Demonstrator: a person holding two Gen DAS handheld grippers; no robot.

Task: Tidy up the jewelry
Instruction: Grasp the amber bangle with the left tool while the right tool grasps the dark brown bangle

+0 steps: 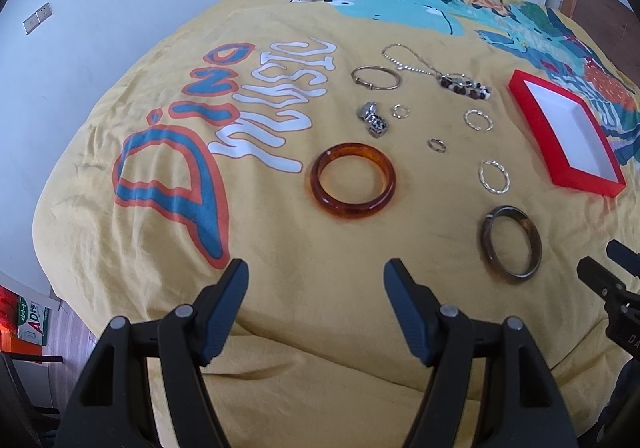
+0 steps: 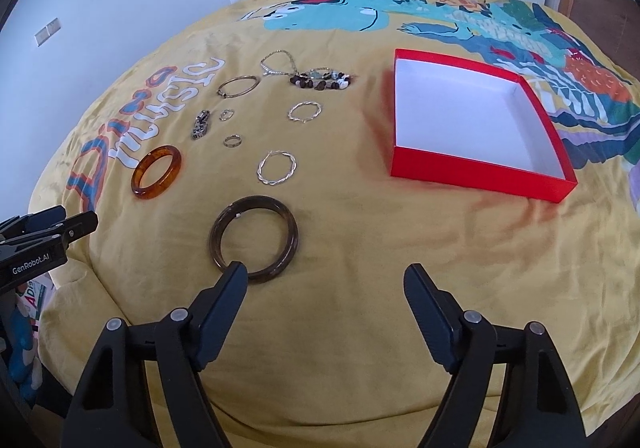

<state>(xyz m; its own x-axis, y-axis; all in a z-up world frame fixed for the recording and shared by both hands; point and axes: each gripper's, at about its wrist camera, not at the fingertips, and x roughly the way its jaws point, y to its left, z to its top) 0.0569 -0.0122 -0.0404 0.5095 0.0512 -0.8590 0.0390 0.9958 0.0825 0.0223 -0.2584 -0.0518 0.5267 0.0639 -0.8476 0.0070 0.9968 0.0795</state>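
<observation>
Both tongs, left (image 1: 316, 268) and right (image 2: 326, 274), are spread and empty. The dark bangle (image 2: 254, 238) lies on the bed, well left of the red box (image 2: 480, 171). It looks rigid, light and slick: grip across one rim section.

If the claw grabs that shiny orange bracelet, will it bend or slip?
The orange bracelet looks like a thick, solid ring, so it probably stays stiff. Its glossy surface may slip between the pads. Stood on edge it could roll, though the soft bedspread should slow it.
</observation>
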